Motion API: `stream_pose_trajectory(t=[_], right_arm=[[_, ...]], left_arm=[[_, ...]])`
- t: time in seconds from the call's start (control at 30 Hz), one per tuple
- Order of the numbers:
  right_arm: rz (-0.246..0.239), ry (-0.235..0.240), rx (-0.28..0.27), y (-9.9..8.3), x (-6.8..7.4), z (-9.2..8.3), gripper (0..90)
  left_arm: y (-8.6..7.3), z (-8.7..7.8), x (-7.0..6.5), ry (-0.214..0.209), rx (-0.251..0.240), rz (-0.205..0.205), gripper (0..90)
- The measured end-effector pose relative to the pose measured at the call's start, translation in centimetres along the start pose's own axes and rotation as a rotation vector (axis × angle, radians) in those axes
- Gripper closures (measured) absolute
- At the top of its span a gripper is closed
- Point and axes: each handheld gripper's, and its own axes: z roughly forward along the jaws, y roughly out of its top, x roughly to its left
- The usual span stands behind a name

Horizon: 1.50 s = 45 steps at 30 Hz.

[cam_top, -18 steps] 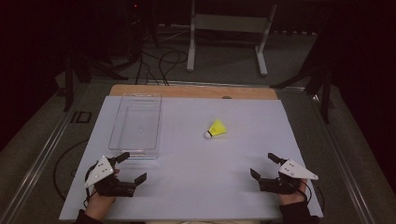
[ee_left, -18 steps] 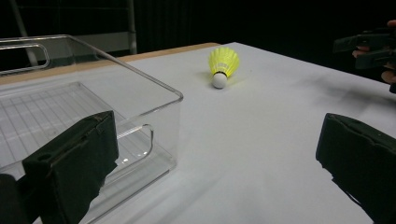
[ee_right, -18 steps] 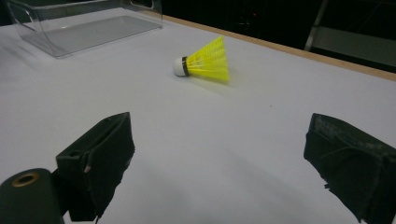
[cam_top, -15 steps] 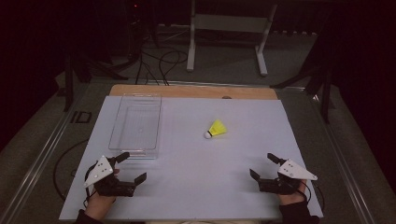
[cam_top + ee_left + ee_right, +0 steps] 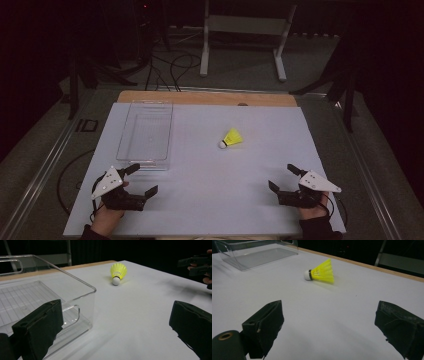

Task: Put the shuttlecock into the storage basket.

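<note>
The yellow feather-skirted shuttlecock with the white cork nose [image 5: 231, 138] lies on its side near the middle of the high view, on the white sheet covering the worktop [image 5: 210, 200], well apart from both of your tools and to the right of the clear plastic rectangular bin [image 5: 146, 135]. Your left tool [image 5: 136, 182] sits at the lower left of that view with its jaws spread wide and empty, just below the bin's near wall. Your right tool [image 5: 283, 180] sits at the lower right, likewise spread and empty.

The shuttlecock looks light and free to roll on its cone, so a jaw that nudges it before closing will likely spin it away. Pinching the skirt hard could crush it. From the left, you risk clipping the bin's corner and shoving it.
</note>
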Motion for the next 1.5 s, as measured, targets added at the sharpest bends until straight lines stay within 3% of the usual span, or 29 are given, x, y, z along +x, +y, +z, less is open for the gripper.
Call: stream_pose_trajectory(t=[0.4, 0.5, 0.57, 0.77, 0.9, 1.1, 1.33, 1.5], right_arm=[[-0.005, 0.003, -0.008, 0.1, 0.0, 0.0, 8.2], [-0.009, 0.003, -0.01, 0.1, 0.1, -0.1, 8.2], [-0.014, 0.001, -0.011, 0.1, 0.1, 0.0, 8.2], [-0.021, 0.004, -0.013, 0.2, 0.2, 0.0, 8.2], [-0.022, 0.006, -0.014, 0.2, 0.3, 0.0, 8.2], [-0.018, 0.019, -0.015, 0.2, 0.2, 0.0, 8.2], [-0.018, 0.03, -0.002, 0.2, 0.3, 0.1, 8.2], [-0.021, 0.033, 0.002, 0.2, 0.3, 0.2, 8.2]], left_arm=[[0.7, 0.1, -0.1, -0.041, 0.029, -0.015, 0.0], [1.1, 0.2, -0.2, -0.061, 0.042, -0.01, 0.0], [1.6, 0.4, -0.3, -0.097, 0.062, -0.002, 0.0], [3.4, 0.5, -0.3, -0.173, 0.147, 0.041, 0.0], [4.8, 0.5, -0.4, -0.235, 0.197, 0.043, 0.0], [6.1, 1.1, -0.9, -0.267, 0.296, 0.107, 0.0], [6.5, 2.3, -1.5, -0.327, 0.471, 0.176, 0.0], [6.9, 3.1, -2.1, -0.336, 0.567, 0.229, 0.0]])
